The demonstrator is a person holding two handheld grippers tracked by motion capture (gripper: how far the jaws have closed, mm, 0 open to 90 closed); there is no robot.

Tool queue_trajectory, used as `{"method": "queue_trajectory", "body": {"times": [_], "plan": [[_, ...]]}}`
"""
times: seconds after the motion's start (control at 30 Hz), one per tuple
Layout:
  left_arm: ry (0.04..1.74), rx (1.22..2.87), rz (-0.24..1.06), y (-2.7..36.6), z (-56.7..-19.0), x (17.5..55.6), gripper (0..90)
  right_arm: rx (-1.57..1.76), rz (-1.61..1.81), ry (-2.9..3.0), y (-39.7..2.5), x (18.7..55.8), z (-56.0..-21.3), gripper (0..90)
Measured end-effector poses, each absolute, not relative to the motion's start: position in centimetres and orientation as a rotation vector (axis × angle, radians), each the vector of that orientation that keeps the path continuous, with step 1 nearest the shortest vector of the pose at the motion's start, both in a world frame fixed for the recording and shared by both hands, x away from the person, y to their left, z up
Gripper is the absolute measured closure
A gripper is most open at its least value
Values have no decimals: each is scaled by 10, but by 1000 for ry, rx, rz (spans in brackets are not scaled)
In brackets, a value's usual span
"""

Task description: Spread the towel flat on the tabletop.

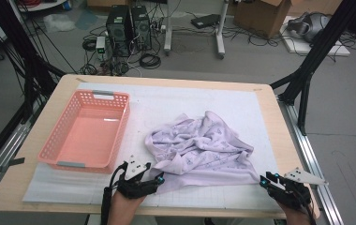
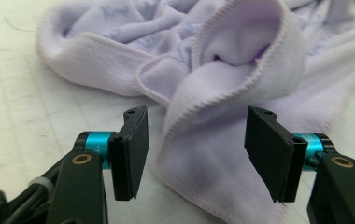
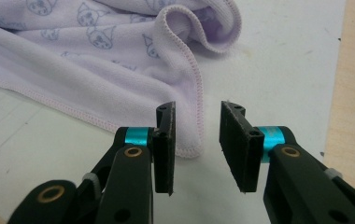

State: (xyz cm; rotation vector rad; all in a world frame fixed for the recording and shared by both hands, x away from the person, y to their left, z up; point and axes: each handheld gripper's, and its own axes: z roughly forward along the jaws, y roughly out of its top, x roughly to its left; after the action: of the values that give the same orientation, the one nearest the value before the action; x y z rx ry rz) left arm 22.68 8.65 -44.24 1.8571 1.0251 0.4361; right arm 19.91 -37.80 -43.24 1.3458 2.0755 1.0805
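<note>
Lilac towel (image 1: pixel 199 147) lies crumpled on the white mat (image 1: pixel 241 105) at the counter's (image 1: pixel 270 101) middle, right of the pink basket (image 1: pixel 89 131). Left claw (image 1: pixel 159 178) at the towel's near left corner, jaws spread wide; in the left gripper view a folded hem of the towel (image 2: pixel 213 149) sits between them, not pinched. Right claw (image 1: pixel 263 179) at the near right corner, jaws parted more narrowly, the towel's stitched corner (image 3: pixel 185 135) just ahead of the gap, untouched. Basket well apart from both.
</note>
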Motion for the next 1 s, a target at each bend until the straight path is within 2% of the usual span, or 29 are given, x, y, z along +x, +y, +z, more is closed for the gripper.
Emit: {"method": "queue_trajectory", "body": {"times": [0.17,0.33,0.63,0.77,1.0], "plan": [[1014,1830,426,86,-440,230,364,1346,1107,2067,-381,200,-431,633],[985,1825,427,83,-440,225,366,1337,1110,2072,-383,194,-431,604],[987,1869,393,90,-442,217,446,1389,1080,2041,-379,198,-435,611],[973,1883,360,84,-445,217,424,1357,1031,2095,-369,204,-441,611],[977,1925,396,72,-449,214,403,1350,979,2137,-361,206,-448,609]]}}
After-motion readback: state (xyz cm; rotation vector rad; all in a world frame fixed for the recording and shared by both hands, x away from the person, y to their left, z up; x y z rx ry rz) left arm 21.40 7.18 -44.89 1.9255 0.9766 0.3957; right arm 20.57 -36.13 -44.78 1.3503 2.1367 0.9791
